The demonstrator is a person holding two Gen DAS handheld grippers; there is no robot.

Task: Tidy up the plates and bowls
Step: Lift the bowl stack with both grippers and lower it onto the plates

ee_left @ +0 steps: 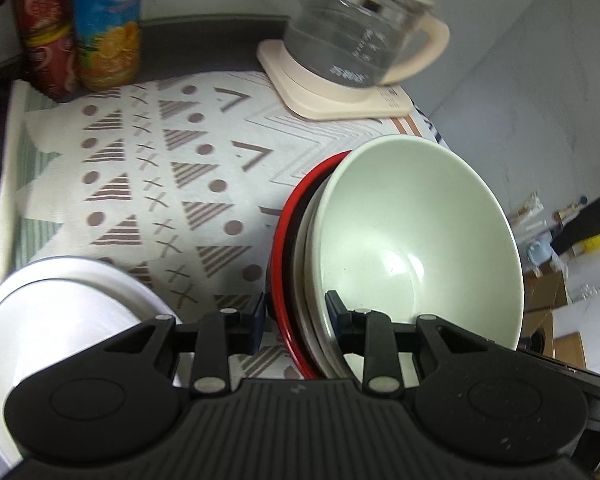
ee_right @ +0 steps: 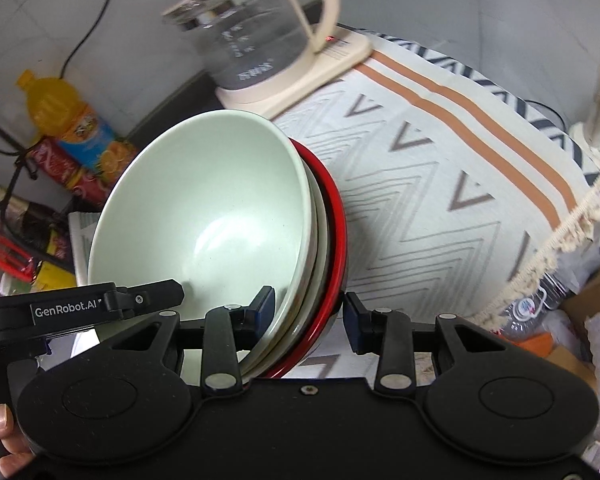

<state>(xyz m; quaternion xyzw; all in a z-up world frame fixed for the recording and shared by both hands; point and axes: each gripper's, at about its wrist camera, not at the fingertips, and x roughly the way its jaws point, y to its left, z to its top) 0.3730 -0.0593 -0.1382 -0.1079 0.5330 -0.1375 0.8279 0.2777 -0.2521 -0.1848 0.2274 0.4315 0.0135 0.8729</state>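
A stack of nested bowls is held tilted above the patterned cloth: a pale green bowl [ee_left: 412, 240] on top, a white one under it, and a red-rimmed bowl [ee_left: 288, 224] outermost. My left gripper [ee_left: 296, 312] is shut on the stack's rim, one finger inside the green bowl and one outside the red rim. My right gripper [ee_right: 310, 312] is shut on the opposite rim of the same stack: green bowl [ee_right: 204, 208], red-rimmed bowl [ee_right: 338, 232]. A white plate [ee_left: 48, 320] lies at the lower left of the left wrist view.
A glass kettle [ee_left: 352, 36] on a cream base stands at the back of the cloth [ee_left: 160, 168]; it also shows in the right wrist view [ee_right: 260, 36]. An orange juice bottle [ee_left: 108, 28] and a red bottle [ee_left: 44, 32] stand at the back left. Clutter and boxes lie beyond the table's right edge.
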